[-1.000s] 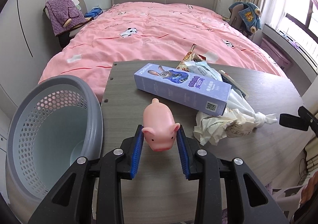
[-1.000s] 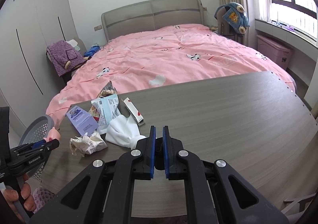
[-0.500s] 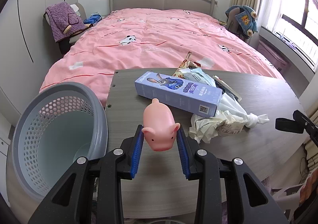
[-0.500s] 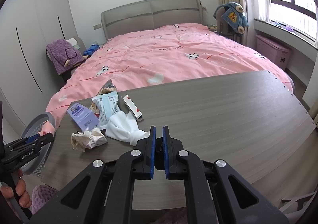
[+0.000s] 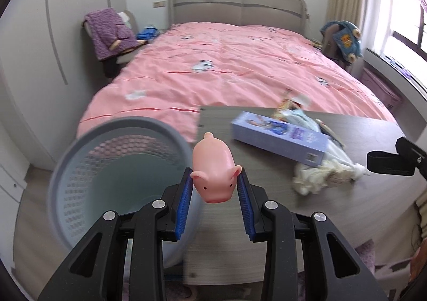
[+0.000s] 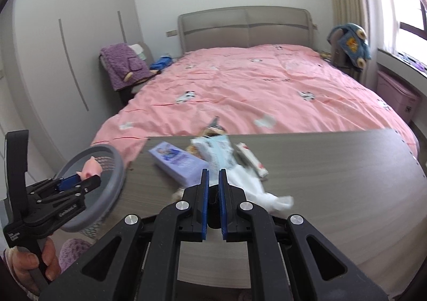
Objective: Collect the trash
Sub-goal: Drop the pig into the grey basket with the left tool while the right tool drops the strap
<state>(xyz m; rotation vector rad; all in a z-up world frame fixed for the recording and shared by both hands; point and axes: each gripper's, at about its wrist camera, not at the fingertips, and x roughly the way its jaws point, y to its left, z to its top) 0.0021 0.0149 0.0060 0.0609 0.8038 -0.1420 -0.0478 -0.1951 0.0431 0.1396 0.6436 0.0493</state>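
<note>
Transport step: left claw (image 5: 214, 190) grips pink pig toy (image 5: 213, 167) at the surface (image 5: 267, 194) edge, beside the basket (image 5: 80, 162) rim. Next: centre over basket, release. Right claw (image 6: 213, 200) narrow, empty.

grey wood table (image 6: 333, 180) carries a purple box (image 6: 177, 162), wrappers (image 6: 216, 150), and what looks like crumpled tissue (image 5: 315, 180).
</note>
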